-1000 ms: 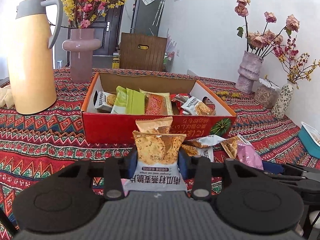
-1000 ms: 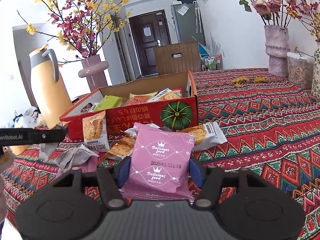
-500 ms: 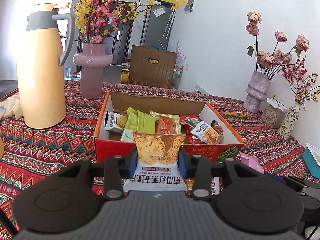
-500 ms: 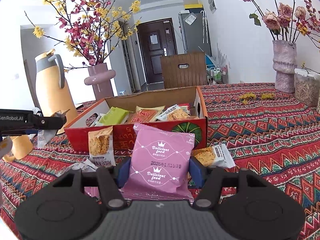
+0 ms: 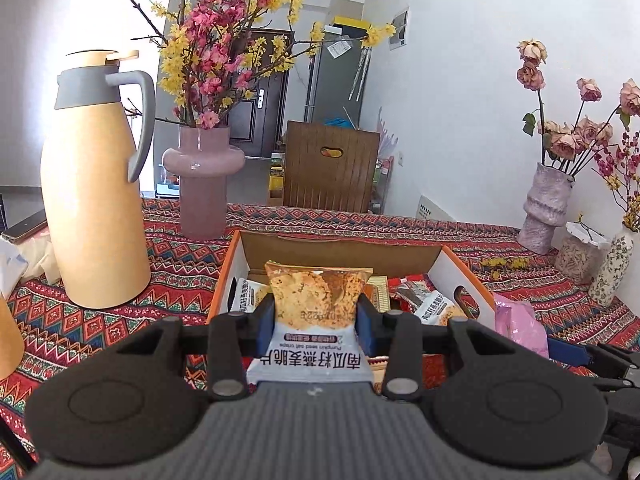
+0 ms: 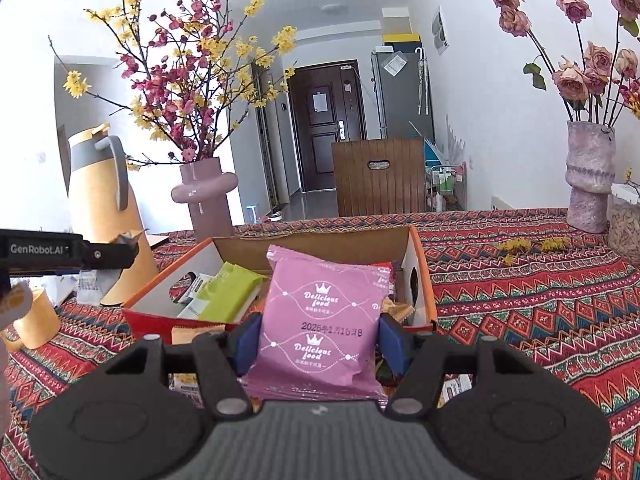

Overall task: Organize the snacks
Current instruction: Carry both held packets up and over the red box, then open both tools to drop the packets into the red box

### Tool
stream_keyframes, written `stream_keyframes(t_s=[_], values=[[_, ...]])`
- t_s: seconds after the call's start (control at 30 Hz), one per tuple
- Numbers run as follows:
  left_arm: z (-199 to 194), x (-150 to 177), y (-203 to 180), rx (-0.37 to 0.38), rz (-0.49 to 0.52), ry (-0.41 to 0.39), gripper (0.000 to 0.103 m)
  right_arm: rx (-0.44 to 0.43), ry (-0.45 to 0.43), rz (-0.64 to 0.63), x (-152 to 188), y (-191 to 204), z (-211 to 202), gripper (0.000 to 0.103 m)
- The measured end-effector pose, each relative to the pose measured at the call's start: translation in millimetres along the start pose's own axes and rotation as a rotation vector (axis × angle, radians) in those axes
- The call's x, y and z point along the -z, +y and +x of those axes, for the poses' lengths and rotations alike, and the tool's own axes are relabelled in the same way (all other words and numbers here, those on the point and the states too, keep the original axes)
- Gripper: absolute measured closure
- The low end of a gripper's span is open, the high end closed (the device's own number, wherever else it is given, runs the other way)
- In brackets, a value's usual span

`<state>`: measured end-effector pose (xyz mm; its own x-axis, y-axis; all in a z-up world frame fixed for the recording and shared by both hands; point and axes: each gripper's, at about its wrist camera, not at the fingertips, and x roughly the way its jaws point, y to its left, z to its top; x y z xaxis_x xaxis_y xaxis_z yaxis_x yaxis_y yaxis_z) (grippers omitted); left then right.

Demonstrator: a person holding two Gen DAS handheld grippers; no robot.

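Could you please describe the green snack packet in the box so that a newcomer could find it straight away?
Start at the open red cardboard box on the patterned tablecloth, in front of the pink vase. Look in its left half, left of the pink packet held in the right tool. The green packet lies tilted there, the only plain lime-green wrapper among printed ones.

Home dining room: patterned tablecloth point(image 5: 180, 272), thermos jug point(image 5: 94, 184), flower vases point(image 6: 206, 200) beyond jaws; entry door point(image 6: 328, 128), fridge point(image 6: 402, 92) behind.
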<state>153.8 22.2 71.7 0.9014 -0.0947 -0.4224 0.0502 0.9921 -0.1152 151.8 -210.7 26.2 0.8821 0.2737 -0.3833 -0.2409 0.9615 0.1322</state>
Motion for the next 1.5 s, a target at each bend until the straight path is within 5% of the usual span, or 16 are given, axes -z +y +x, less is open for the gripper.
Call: stream_keyframes(t_s=[0.5, 1.17, 1.23, 1.33, 1.5], values=[[58.6, -32.2, 6.8, -0.095, -0.013, -0.058, 0.063, 0.036, -0.035, -0.051, -48.8, 7.5, 70.6, 0.042], [89.2, -3.9, 18.3, -0.152, -0.003, -0.046, 0.061, 0.071, 0.042, -0.014, -25.2, -4.1, 107.0, 0.041], [86.7, -4.2, 17.5, -0.154, 0.001, -0.065, 0.041, 0.071, 0.032, -0.007, -26.0, -5.3, 104.5, 0.037], [78.1, -4.1, 15.8, -0.175, -0.003, -0.112, 0.004, 0.077, 0.002, 0.011, -27.7, -8.5, 99.0, 0.002], [74.0, -4.3, 17.0, -0.182, -0.014, -0.129, 0.0, 0.084, -0.012, 0.032, -28.2, -10.8, 99.1, 0.0]])
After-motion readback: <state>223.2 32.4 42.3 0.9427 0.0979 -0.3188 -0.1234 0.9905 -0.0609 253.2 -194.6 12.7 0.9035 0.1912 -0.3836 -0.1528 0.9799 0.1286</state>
